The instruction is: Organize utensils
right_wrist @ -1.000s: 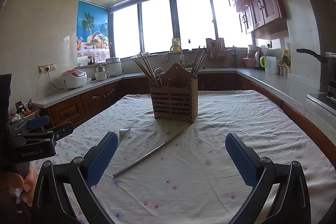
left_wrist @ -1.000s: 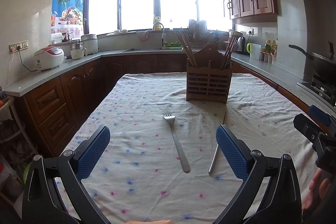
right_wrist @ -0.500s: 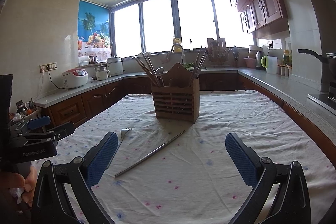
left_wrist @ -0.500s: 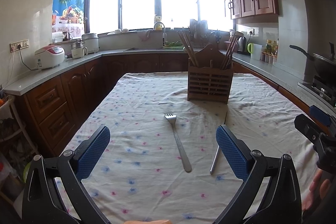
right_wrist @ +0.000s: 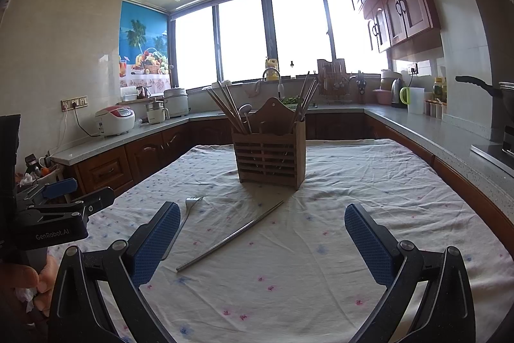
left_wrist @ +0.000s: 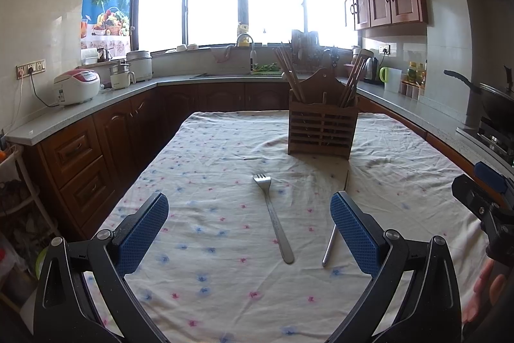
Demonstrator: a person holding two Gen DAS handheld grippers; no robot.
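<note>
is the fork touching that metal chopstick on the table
Apart. In the left wrist view the fork and the metal chopstick lie side by side with bare tablecloth showing between them along their whole length.

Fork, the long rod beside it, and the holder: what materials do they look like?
Fork: likely stainless steel, with a grey metallic sheen and bright glints on the tines.
Rod: also looks like steel, thin and silvery; possibly a metal chopstick, hard to tell.
Holder: appears to be brown slatted wood or bamboo with a matte finish.
</note>
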